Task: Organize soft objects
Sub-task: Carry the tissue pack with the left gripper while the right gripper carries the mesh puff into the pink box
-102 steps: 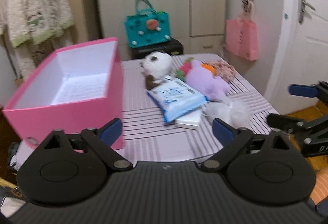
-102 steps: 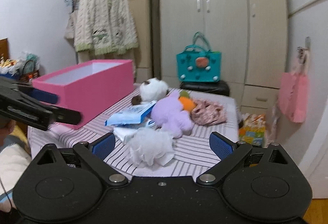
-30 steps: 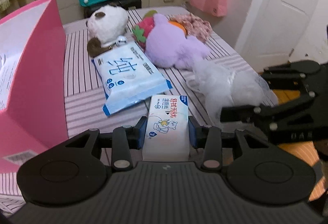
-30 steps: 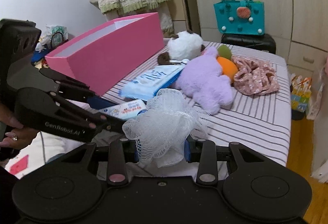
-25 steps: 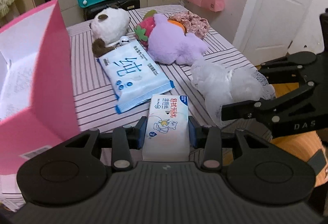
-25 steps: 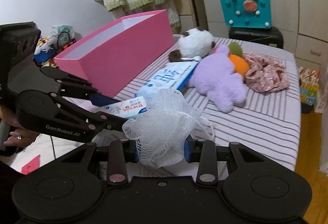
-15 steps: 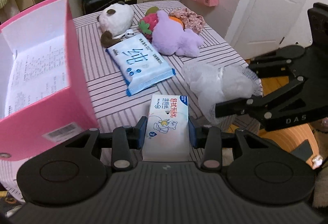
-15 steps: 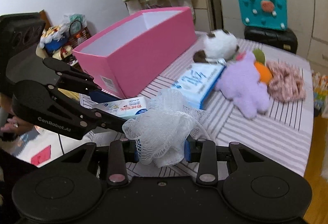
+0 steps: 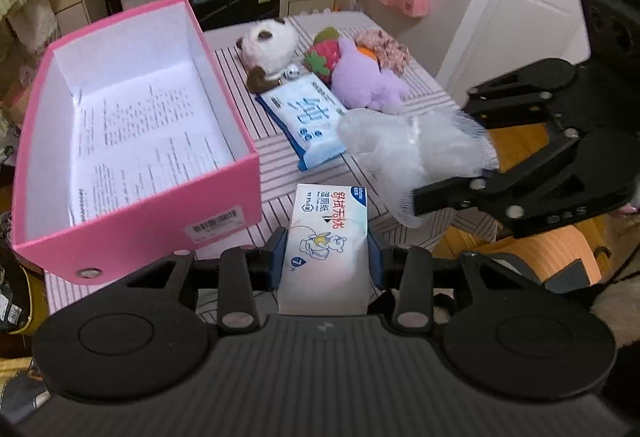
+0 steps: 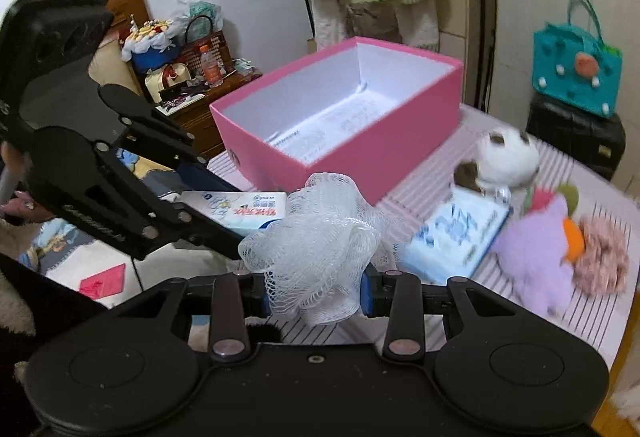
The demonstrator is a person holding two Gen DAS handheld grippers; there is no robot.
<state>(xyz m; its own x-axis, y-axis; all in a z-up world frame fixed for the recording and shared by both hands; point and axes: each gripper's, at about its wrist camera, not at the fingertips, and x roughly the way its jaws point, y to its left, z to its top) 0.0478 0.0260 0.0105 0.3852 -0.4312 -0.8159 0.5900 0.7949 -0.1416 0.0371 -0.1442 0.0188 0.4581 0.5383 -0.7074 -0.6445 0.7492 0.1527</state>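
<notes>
Left gripper (image 9: 327,261) clamped on a small wipes pack (image 9: 328,237); right gripper (image 10: 314,287) clamped on a white mesh sponge (image 10: 316,249), pink box (image 10: 400,153) at 12 o'clock.

A matt pink cardboard box (image 9: 168,225) with a smooth white paper lining. A glossy plastic tissue pack (image 9: 326,237). A white mesh bath sponge (image 10: 316,249), airy and netted. Fluffy purple plush toy (image 9: 366,83) on striped cloth table cover (image 9: 276,125). Matt black plastic grippers.
</notes>
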